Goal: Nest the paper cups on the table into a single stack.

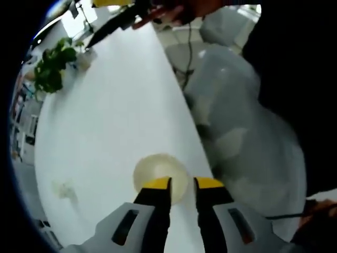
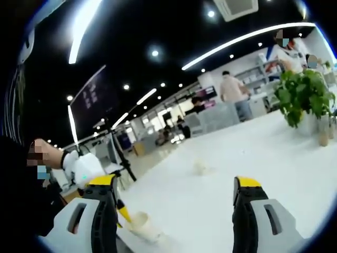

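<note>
A white paper cup (image 1: 158,171) stands mouth-up on the white table (image 1: 116,121) near its edge. My left gripper (image 1: 182,185) looks straight down on it, jaws nearly together across the cup's right rim, one yellow tip inside and one outside. The right gripper view shows the same cup (image 2: 143,224) low at the left, with the left gripper's (image 2: 124,213) yellow tip against it. My right gripper (image 2: 175,184) hangs wide open above the table with nothing between its jaws. It also shows as a dark shape, the right gripper (image 1: 113,23), at the table's far end. A small pale blurred lump, maybe another cup (image 2: 202,167), lies farther out.
A potted green plant (image 1: 52,66) (image 2: 305,95) stands at the table's far end. Translucent plastic-covered bulk (image 1: 237,126) sits just past the table edge. A faint pale smudge (image 1: 66,190) lies left of the cup. A tripod (image 2: 118,153) and people stand in the background.
</note>
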Motion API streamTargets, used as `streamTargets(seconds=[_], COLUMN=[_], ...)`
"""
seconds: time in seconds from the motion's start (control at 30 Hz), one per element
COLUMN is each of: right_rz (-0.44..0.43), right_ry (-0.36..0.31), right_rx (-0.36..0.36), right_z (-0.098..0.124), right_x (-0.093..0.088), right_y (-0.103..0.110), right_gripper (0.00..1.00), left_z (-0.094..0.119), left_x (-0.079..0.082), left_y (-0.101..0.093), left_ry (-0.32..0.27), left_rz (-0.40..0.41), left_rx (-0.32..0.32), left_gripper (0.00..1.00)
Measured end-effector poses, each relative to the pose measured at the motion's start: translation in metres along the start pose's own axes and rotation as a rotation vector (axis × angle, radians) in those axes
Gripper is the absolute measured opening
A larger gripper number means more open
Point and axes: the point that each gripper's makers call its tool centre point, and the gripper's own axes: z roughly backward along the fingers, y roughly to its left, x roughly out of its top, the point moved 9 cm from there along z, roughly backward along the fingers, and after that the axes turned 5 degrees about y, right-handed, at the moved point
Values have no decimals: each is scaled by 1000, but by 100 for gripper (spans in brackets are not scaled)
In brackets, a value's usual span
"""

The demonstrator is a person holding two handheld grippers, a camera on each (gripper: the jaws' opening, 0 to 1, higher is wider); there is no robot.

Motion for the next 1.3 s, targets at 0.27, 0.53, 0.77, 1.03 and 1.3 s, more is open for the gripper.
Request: streamTargets(seconds=[0.27, 0.53, 0.77, 1.03, 1.3], right_rz=[15, 26, 26, 48, 68], right_ry=[11, 31, 47, 74, 99], right_rx=[6, 12, 19, 28, 41], right_z=[-5, -12, -15, -21, -26], right_x=[2, 3, 5, 7, 10], right_y=[2, 5, 8, 10, 11], right_gripper=[91, 93, 95, 99, 100], left_z=[14, 41, 54, 65, 75], left_x=[-2, -6, -19, -39, -63], left_y=[-2, 5, 6, 5, 3], left_ry=[-126, -269, -329, -386, -414], left_rz=[120, 283, 362, 472, 559], left_rx=[33, 100, 156, 222, 287], left_gripper=[23, 30, 33, 46, 57])
